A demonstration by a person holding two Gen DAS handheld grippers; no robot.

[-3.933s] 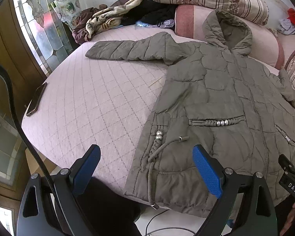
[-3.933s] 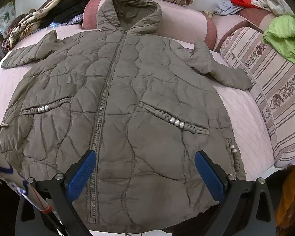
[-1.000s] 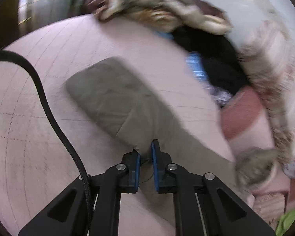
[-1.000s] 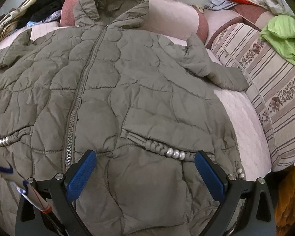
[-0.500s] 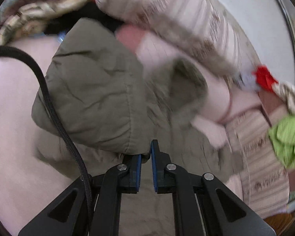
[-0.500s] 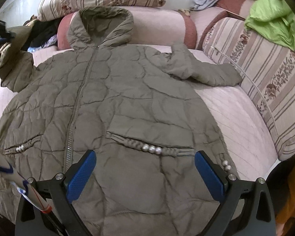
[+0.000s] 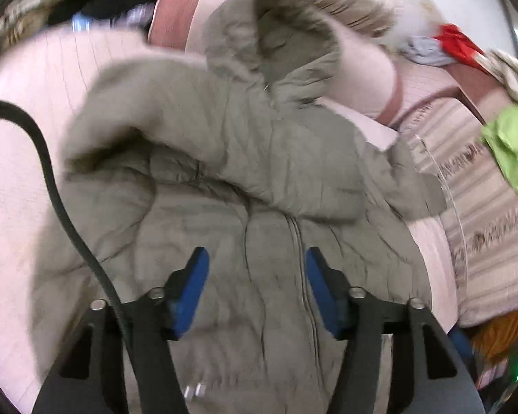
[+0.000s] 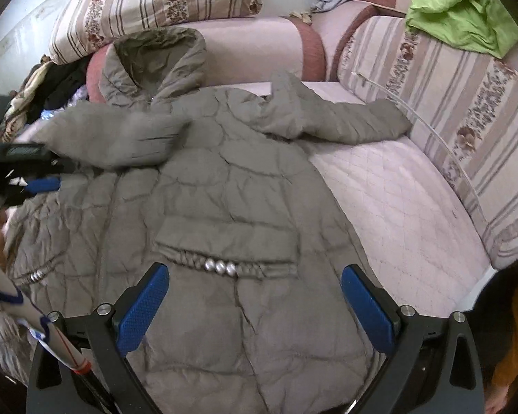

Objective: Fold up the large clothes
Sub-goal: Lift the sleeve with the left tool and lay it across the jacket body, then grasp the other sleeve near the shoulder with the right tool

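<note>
The big grey-green puffy coat (image 8: 224, 214) lies flat on the pink quilted bed (image 8: 390, 200), with its hood (image 8: 155, 62) up at the far edge against the pillows and its hem at the near edge. One sleeve (image 7: 197, 131) is folded across the chest. The other sleeve (image 8: 338, 120) sticks out toward the striped cushion (image 8: 449, 96) at the right edge. The left tongs (image 7: 255, 286) hang over the zipper (image 7: 302, 276). Their jaws are opening and nothing is between them. The right tongs (image 8: 255, 303) are spread wide over the pocket with the silver beads (image 8: 221, 267), and they hold nothing. The coat looks soft, thick and puffy, so it will likely bend easily but spring back, and its smooth cloth may slip. A good place to pinch next is probably the cuff of the sleeve that sticks out, or a hem corner, where the cloth is thinner. There are no boxes or baskets to see, only loose clothes piled by the far edge, such as a green cloth (image 8: 459, 7).
</note>
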